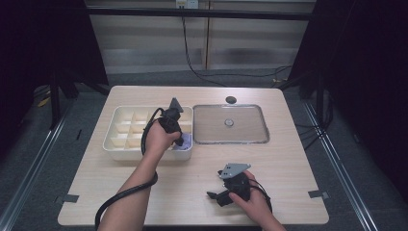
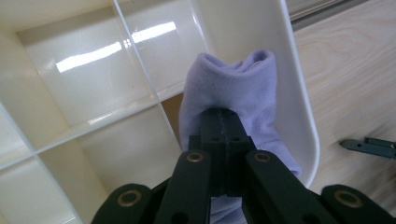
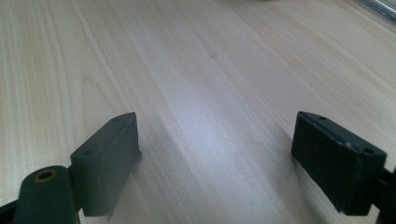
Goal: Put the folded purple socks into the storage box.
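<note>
Lavender sock (image 2: 233, 88) sits pinched in the clamped-shut left tool (image 2: 223, 122), down in the cream divider tray's (image 1: 111, 144) near-right corner compartment against its wall. Beside it lies a clear lid (image 1: 230, 124). Right tool (image 3: 215, 154) gapes empty over pale wooden tabletop (image 1: 288, 163); dark curtains surround.

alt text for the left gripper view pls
The left hand-held gripper has its black jaws shut on a lilac cloth, holding it in a corner compartment of a cream divided box. The neighbouring compartments that show are bare and glossy, and pale wooden table lies beyond the box's rounded wall.
</note>
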The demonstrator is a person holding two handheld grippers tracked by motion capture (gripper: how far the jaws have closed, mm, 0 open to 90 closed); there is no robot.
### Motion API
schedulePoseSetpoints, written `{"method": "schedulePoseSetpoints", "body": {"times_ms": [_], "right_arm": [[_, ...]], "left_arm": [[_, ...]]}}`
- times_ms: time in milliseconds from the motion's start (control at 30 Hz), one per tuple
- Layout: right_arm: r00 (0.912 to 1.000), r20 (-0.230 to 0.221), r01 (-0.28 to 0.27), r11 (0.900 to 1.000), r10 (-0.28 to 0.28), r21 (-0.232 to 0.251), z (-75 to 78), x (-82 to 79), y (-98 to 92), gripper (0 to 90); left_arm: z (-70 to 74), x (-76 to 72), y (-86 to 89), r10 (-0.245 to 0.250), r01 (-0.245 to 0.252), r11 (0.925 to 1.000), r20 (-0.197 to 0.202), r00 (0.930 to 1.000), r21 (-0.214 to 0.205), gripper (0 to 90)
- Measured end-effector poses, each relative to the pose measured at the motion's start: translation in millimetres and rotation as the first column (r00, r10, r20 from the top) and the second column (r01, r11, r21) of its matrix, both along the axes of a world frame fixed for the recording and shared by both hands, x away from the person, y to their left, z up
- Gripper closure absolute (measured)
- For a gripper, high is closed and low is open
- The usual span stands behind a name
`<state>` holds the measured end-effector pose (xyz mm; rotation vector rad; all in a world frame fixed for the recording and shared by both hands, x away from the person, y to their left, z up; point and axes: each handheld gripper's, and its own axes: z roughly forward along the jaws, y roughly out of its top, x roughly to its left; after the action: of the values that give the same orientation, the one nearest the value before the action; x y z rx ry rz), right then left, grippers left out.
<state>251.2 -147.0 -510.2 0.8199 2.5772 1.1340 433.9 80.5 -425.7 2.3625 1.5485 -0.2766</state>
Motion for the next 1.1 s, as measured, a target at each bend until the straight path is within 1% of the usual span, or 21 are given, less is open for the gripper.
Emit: {"method": "schedulePoseSetpoints", "body": {"times_ms": [167, 200, 267, 367, 533, 633, 700, 833, 967, 1067, 1100], "right_arm": [[1.0, 0.001, 0.0, 1.0, 0.0, 0.0, 0.0, 0.0, 0.0, 14.4], [1.0, 0.0, 0.0, 1.0, 0.0, 0.0, 0.0, 0.0, 0.0, 14.4], [1.0, 0.0, 0.0, 1.0, 0.0, 0.0, 0.0, 0.0, 0.0, 14.4], [1.0, 0.0, 0.0, 1.0, 0.0, 0.0, 0.0, 0.0, 0.0, 14.4], [1.0, -0.001, 0.001, 1.0, -0.001, 0.0, 0.0, -0.1, 0.0, 14.4], [1.0, -0.001, 0.001, 1.0, -0.001, 0.0, 0.0, -0.1, 0.0, 14.4], [1.0, -0.001, 0.001, 1.0, -0.001, 0.0, 0.0, -0.1, 0.0, 14.4], [1.0, -0.001, 0.001, 1.0, -0.001, 0.0, 0.0, -0.1, 0.0, 14.4], [1.0, 0.0, 0.0, 1.0, 0.0, 0.0, -0.1, 0.0, 0.0, 14.4], [1.0, -0.001, 0.0, 1.0, 0.0, 0.0, 0.0, -0.1, 0.0, 14.4], [1.0, -0.001, 0.0, 1.0, 0.0, 0.0, 0.0, -0.1, 0.0, 14.4]], "left_arm": [[-0.7, -0.8, 0.2, -0.012, 0.012, 0.9999, 0.004, 0.9999, -0.001, 90.0], [-0.7, -0.8, 0.0, -0.013, 0.013, 0.9999, 0.006, 0.9999, 0.004, 90.0], [-1.4, -1.3, -0.9, -0.006, 0.006, 1.0, 0.006, 1.0, -0.001, 90.0], [-2.3, -1.9, -1.9, -0.01, 0.01, 0.9999, 0.012, 0.9999, 0.01, 90.0], [-2.9, -2.7, -2.5, -0.006, 0.006, 0.9999, 0.013, 0.9999, 0.011, 90.0], [-4.8, -3.3, -3.5, -0.009, 0.009, 0.9999, 0.012, 0.9999, 0.012, 90.0], [-6.0, -3.4, -4.6, -0.01, 0.01, 0.9997, 0.01, 0.9999, 0.022, 90.0], [-8.0, -3.4, -5.7, -0.018, 0.018, 0.9995, 0.009, 0.9998, 0.027, 90.0], [-10.7, -3.6, -5.8, -0.014, 0.014, 0.9997, 0.002, 0.9999, 0.02, 90.0], [-13.7, -4.2, -7.6, -0.007, 0.007, 0.9996, 0.003, 1.0, 0.026, 90.0], [-14.5, -4.0, -7.6, -0.012, 0.012, 0.9995, 0.003, 0.9999, 0.029, 90.0]]}}
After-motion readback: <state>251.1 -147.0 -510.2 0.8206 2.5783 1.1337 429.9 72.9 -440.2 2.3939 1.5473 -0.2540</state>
